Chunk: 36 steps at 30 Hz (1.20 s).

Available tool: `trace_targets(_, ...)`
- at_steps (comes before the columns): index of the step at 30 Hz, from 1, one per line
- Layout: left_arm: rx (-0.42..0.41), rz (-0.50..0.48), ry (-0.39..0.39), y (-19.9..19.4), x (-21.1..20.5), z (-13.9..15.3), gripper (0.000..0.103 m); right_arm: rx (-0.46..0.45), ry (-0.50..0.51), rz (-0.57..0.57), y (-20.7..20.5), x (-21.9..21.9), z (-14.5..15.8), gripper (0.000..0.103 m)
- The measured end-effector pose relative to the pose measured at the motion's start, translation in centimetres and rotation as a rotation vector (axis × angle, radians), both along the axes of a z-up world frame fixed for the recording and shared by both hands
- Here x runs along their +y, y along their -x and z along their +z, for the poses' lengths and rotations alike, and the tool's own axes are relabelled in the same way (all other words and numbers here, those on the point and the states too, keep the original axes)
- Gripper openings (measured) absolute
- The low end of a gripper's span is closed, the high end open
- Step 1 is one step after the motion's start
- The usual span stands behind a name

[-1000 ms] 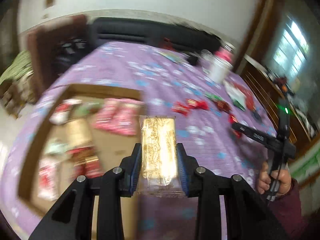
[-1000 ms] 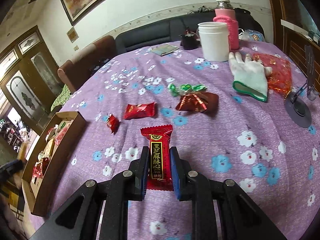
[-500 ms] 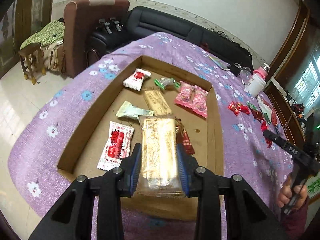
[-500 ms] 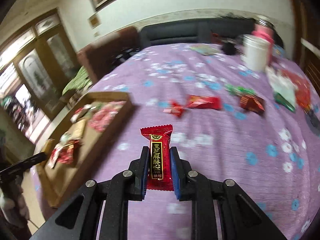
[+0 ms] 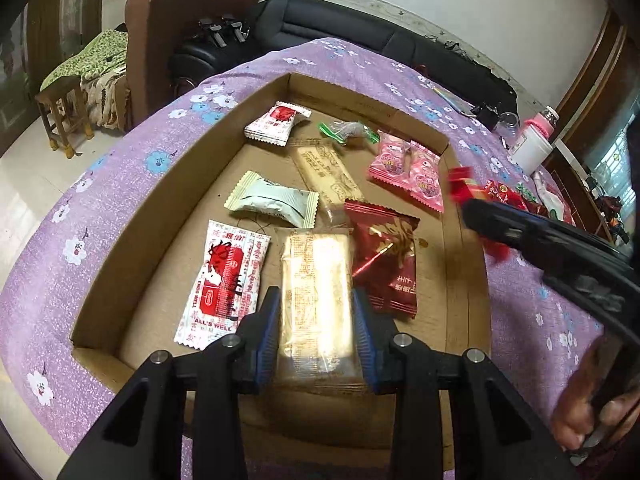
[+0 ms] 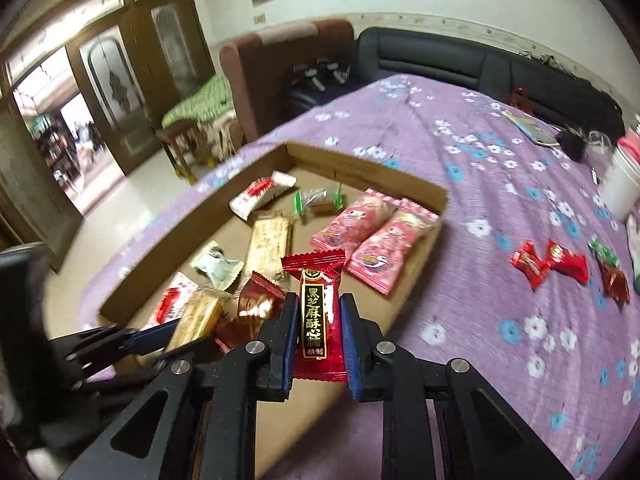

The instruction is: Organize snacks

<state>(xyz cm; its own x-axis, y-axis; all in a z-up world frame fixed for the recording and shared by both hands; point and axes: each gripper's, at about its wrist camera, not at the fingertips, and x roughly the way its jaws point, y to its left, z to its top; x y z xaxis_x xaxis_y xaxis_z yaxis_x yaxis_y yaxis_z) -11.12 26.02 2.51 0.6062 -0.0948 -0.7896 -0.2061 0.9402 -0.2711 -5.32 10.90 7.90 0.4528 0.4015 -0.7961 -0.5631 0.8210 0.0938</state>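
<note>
My left gripper [image 5: 316,332] is shut on a clear-wrapped golden biscuit pack [image 5: 316,300] and holds it over the near part of the cardboard tray [image 5: 120,256]. My right gripper [image 6: 318,336] is shut on a red candy bar with a black label [image 6: 316,312] and holds it over the tray's near right edge [image 6: 416,276]. The left gripper with its biscuit pack also shows in the right wrist view [image 6: 196,318]. The right gripper shows in the left wrist view as a black bar [image 5: 532,236]. Several wrapped snacks lie in the tray.
Loose red and green candies [image 6: 552,264] lie on the purple flowered cloth [image 6: 480,168] right of the tray. A white cup [image 6: 624,184] stands at the far right. A brown armchair [image 5: 180,20], a black sofa [image 5: 360,28] and a stool [image 5: 60,116] stand beyond the table.
Both grippers have swung left from the loose candies to the tray, each keeping its snack. The left has come lower and closer over the tray; the right gripper now reaches the tray's edge.
</note>
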Motion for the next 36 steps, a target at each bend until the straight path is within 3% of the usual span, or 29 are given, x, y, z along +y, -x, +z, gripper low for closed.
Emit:
trace_targets(2,-0.020,-0.001,0.022,0.4,0.2,0.3,0.040,-0.009,0.050,-0.001,-0.6,1.0,-0.7,0.022)
trace_targets(4,-0.053,-0.002,0.047,1.1,0.6,0.9,0.053,-0.014,0.097,0.006,-1.1,2.0,-1.5,0.022)
trace_targets(6,-0.083,0.007,0.045,1.9,0.8,1.7,0.059,-0.035,0.131,0.006,-1.1,2.6,-2.0,0.022)
trace_targets(10,-0.134,0.031,0.041,3.4,1.4,3.2,0.070,-0.035,0.133,0.003,-1.3,2.8,-2.7,0.024)
trace_targets(12,-0.148,0.051,0.034,4.1,1.6,3.6,0.073,-0.027,0.097,-0.005,-1.3,2.4,-2.7,0.038)
trace_targets(14,-0.153,0.079,-0.018,4.6,1.4,4.1,0.073,-0.034,0.050,-0.015,-1.1,1.6,-2.2,0.050)
trace_targets(19,-0.185,0.105,-0.164,5.6,-0.5,5.3,0.085,-0.116,0.017,-0.042,0.8,-0.3,0.1,0.054)
trace_targets(21,-0.198,0.090,-0.199,5.8,-1.4,5.7,0.086,-0.157,0.001,-0.061,1.9,-1.8,1.1,0.068)
trace_targets(23,-0.204,0.070,-0.228,6.0,-2.4,6.1,0.086,-0.177,-0.018,-0.080,2.8,-3.3,1.6,0.073)
trace_targets(31,-0.198,0.015,-0.292,6.3,-5.9,6.5,0.086,-0.188,-0.101,-0.150,6.7,-9.4,1.8,0.075)
trace_targets(36,-0.195,-0.020,-0.337,6.4,-8.3,6.7,0.086,-0.216,-0.099,-0.200,8.2,-12.0,1.7,0.076)
